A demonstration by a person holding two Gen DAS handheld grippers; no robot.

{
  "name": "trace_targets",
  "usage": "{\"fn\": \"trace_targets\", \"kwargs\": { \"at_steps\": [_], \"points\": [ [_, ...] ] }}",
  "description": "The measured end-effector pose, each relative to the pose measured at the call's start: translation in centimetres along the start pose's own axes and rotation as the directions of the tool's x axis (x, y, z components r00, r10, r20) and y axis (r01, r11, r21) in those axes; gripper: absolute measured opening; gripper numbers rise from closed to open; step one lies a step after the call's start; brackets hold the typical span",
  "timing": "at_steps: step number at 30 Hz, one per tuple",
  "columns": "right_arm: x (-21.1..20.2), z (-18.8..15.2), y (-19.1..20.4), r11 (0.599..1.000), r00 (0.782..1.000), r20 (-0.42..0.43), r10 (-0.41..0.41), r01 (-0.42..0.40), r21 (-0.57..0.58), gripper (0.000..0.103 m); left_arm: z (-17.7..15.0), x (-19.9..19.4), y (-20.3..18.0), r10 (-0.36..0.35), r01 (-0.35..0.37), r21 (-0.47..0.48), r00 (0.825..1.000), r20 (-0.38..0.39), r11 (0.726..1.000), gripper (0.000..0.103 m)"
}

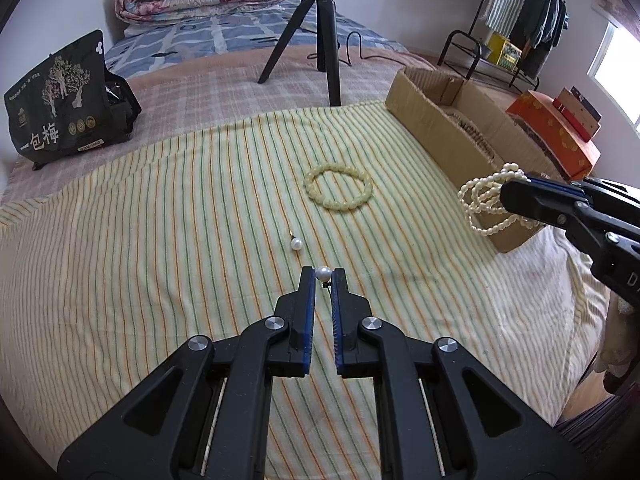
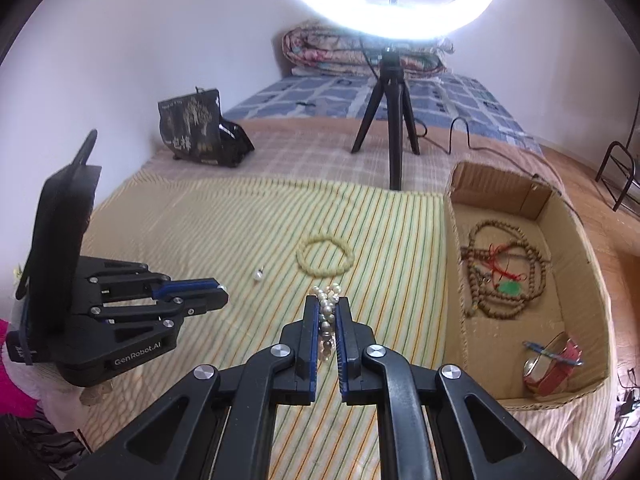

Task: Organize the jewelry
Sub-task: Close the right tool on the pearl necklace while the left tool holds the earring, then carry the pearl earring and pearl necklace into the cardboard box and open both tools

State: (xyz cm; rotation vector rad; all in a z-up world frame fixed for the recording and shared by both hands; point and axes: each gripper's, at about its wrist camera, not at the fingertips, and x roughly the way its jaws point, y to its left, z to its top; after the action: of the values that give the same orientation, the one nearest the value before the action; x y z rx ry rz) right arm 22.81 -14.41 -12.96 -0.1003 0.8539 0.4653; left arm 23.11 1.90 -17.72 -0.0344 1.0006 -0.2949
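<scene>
My left gripper (image 1: 322,276) is shut on a pearl earring (image 1: 322,273) and holds it above the striped cloth; this gripper also shows in the right wrist view (image 2: 218,294). A second pearl earring (image 1: 296,243) lies on the cloth just ahead, also seen in the right wrist view (image 2: 258,275). A pale yellow bead bracelet (image 1: 338,192) lies further on. My right gripper (image 2: 327,312) is shut on a white pearl necklace (image 2: 326,304), whose loops hang near the cardboard box (image 1: 436,120) in the left wrist view (image 1: 486,200).
The cardboard box (image 2: 576,248) at the right holds a brown bead necklace (image 2: 504,272) with a green pendant and a red bangle (image 2: 552,364). A black tripod (image 2: 390,120) with a ring light stands behind the cloth. A black snack bag (image 1: 60,100) sits at far left.
</scene>
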Motion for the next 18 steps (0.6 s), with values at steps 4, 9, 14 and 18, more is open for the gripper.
{"fn": "trace_targets", "kwargs": {
  "at_steps": [4, 9, 14, 18],
  "points": [
    [-1.1, 0.8, -0.8, 1.0, 1.0, 0.03, -0.009, 0.008, 0.014, 0.005, 0.8, -1.1, -0.7, -0.01, 0.01, 0.004, 0.999, 0.035, 1.0, 0.006],
    [-2.6, 1.4, -2.6, 0.999, 0.998, 0.058, -0.028, 0.025, 0.046, 0.005, 1.9, -2.7, -2.3, -0.029, 0.028, 0.017, 0.996, 0.089, 0.999, 0.006],
    [-3.8, 1.9, -4.3, 0.997, 0.995, 0.082, -0.054, 0.049, 0.068, 0.005, 2.9, -3.5, -4.2, -0.053, 0.048, 0.04, 0.991, 0.123, 0.998, 0.006],
    [-4.4, 2.2, -5.6, 0.995, 0.993, 0.094, -0.07, 0.063, 0.084, 0.005, 3.5, -3.7, -5.9, -0.067, 0.058, 0.069, 0.988, 0.142, 0.996, 0.006]
  ]
}}
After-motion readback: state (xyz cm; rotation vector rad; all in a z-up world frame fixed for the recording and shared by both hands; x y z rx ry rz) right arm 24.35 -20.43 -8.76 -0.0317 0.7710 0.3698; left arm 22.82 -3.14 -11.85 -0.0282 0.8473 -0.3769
